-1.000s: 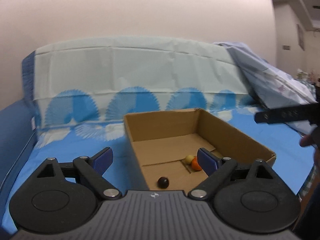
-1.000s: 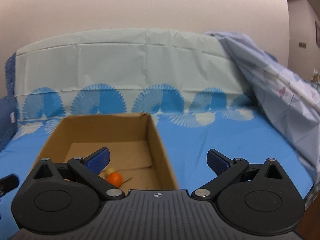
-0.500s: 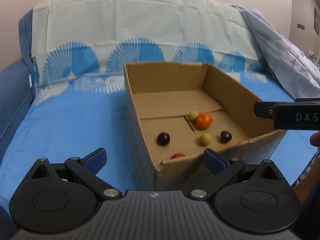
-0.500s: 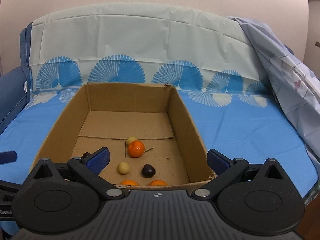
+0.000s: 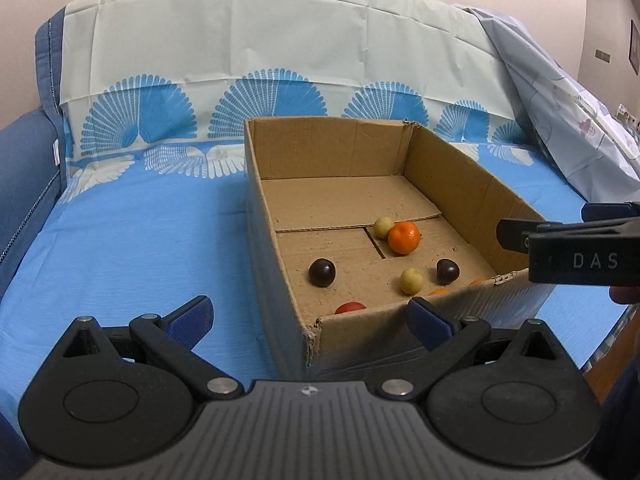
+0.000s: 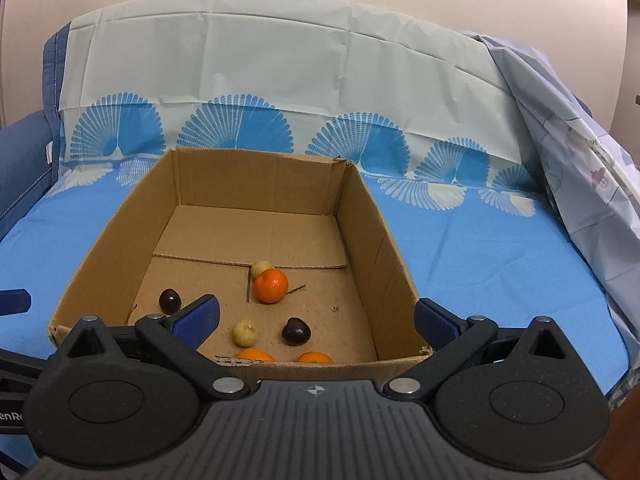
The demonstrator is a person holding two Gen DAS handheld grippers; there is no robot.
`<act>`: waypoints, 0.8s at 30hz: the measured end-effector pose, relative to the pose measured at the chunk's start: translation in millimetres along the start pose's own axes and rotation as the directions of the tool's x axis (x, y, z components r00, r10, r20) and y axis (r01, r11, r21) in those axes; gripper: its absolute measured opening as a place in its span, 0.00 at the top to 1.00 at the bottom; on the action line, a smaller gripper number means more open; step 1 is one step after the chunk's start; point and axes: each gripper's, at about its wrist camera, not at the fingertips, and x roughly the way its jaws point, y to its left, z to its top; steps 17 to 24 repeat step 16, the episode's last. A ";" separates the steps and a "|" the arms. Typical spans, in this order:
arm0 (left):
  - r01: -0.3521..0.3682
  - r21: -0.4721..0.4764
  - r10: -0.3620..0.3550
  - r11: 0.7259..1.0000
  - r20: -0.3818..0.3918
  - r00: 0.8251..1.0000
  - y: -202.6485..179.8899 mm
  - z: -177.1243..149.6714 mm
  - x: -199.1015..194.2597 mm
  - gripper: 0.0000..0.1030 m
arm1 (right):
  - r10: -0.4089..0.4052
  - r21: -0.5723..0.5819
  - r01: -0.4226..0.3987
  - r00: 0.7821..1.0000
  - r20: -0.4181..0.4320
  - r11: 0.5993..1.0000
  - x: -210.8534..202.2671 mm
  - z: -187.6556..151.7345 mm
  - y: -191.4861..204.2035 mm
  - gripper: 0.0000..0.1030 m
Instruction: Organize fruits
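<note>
An open cardboard box (image 5: 460,184) (image 6: 360,216) lies on the blue bedsheet. Inside lie an orange mandarin (image 5: 404,237) (image 6: 271,285), two small yellow fruits (image 5: 411,281) (image 6: 245,333), two dark round fruits (image 5: 321,273) (image 6: 296,331), a red fruit (image 5: 349,308) half hidden by the near wall, and two more mandarins (image 6: 256,355) at the near wall. My left gripper (image 5: 310,322) is open and empty before the box's near left corner. My right gripper (image 6: 316,324) is open and empty above the near wall; it also shows in the left wrist view (image 5: 576,248).
The bed (image 5: 140,240) has a pale pillow with blue fan prints (image 6: 280,80) along the wall. A crumpled light quilt (image 6: 580,152) is piled at the right. A dark blue padded side (image 5: 24,176) runs along the left.
Both grippers have tilted downward, so the view has dropped from the wall to the box floor. More fruits now show inside the box. Both stay open.
</note>
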 end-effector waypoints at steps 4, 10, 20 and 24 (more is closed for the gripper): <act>0.003 -0.019 -0.003 1.000 -0.004 1.000 2.2 1.2 -0.2 0.00 | -0.001 -0.006 0.001 1.000 -0.003 1.000 1.0 -0.1 1.1 0.01; -0.004 0.004 0.003 1.000 0.031 1.000 1.6 1.9 -1.8 0.00 | -0.001 -0.009 0.001 1.000 -0.001 1.000 0.7 0.4 2.2 0.01; -0.008 0.007 0.008 1.000 0.045 0.999 0.3 3.0 -1.3 0.00 | -0.001 -0.008 0.001 1.000 -0.002 1.000 0.7 0.4 2.5 0.01; -0.008 0.007 0.008 1.000 0.045 0.999 0.3 3.0 -1.3 0.00 | -0.001 -0.008 0.001 1.000 -0.002 1.000 0.7 0.4 2.5 0.01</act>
